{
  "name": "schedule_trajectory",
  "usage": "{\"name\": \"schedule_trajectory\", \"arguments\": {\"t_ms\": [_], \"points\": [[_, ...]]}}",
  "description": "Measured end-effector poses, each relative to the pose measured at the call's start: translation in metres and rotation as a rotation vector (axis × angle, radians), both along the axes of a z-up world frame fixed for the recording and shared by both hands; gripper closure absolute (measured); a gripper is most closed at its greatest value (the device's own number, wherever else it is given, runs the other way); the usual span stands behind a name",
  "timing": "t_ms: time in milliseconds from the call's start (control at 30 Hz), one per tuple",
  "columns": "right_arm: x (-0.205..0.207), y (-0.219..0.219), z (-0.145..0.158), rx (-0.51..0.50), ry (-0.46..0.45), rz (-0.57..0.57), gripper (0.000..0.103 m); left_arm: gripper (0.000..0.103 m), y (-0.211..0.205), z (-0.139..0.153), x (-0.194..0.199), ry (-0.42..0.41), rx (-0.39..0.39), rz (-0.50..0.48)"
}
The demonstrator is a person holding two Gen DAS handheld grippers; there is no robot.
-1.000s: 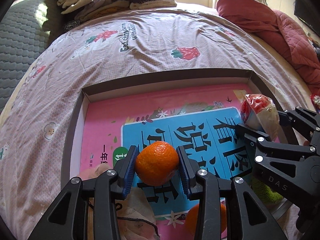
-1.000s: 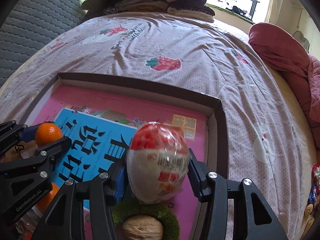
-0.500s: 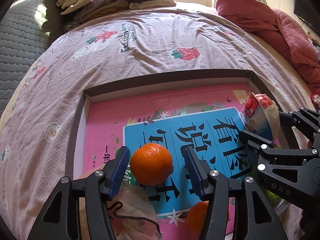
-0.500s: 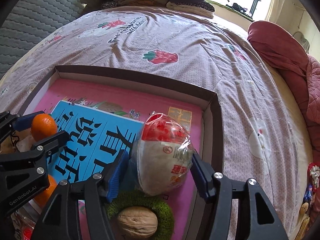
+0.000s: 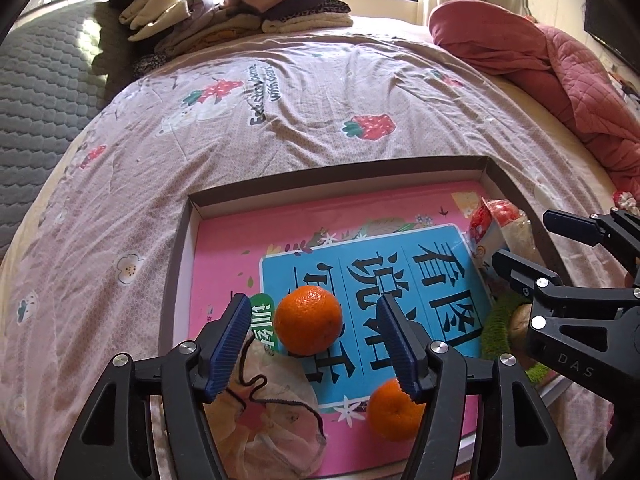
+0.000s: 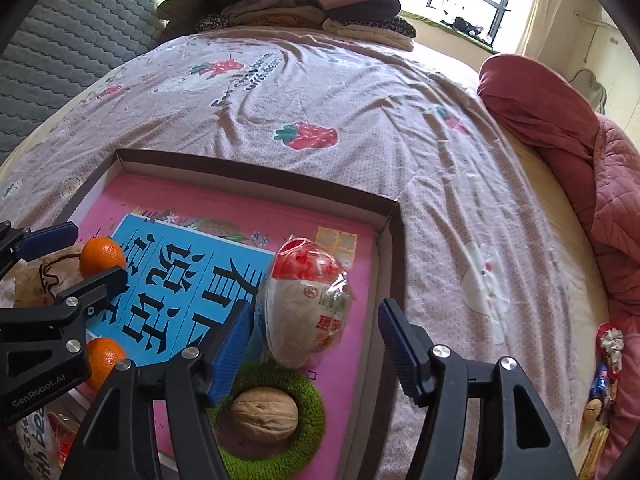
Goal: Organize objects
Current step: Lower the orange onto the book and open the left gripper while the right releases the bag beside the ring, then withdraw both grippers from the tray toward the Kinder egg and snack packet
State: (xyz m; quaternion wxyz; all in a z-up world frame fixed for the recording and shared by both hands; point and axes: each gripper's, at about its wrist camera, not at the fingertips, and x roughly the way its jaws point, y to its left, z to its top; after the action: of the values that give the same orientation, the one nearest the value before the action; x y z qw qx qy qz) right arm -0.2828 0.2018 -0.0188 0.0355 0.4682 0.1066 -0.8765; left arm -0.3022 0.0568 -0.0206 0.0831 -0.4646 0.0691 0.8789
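Note:
A shallow brown box (image 5: 332, 168) lined with a pink and blue book cover lies on the bed. An orange (image 5: 308, 319) rests on the cover between the pads of my left gripper (image 5: 316, 344), whose jaws are opening and touch nothing. A second orange (image 5: 394, 410) lies nearer, by the right pad. In the right wrist view a wrapped red and white snack (image 6: 308, 300) lies in the box (image 6: 390, 240) near its right wall. My right gripper (image 6: 316, 346) hovers just above it with jaws opening, pads off the wrapper.
A walnut (image 6: 264, 420) sits in a green ring (image 6: 310, 400) at the box's near right corner. A thin mesh pouch (image 5: 268, 420) with a dark cord lies at the near left. Folded clothes (image 5: 240, 12) and a red quilt (image 5: 540, 64) lie farther up the bed.
Both grippers let go: the left released the orange, the right released the wrapped snack. Both items now lie in the box, and both grippers have lifted and drawn back a little.

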Motion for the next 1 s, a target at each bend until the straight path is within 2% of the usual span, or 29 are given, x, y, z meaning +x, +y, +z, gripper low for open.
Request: {"name": "schedule_trajectory", "arguments": {"t_ms": [367,1000], "points": [[0.030,-0.005,0.038,-0.042,0.065,0.009,0.039,0.030,-0.014,0.039,0.023,0.061,0.038,0.035],[0.086,-0.008,0.082,-0.078,0.146,0.003,0.039,0.029,-0.019,0.089,0.085,0.162,0.035,0.031]]}}
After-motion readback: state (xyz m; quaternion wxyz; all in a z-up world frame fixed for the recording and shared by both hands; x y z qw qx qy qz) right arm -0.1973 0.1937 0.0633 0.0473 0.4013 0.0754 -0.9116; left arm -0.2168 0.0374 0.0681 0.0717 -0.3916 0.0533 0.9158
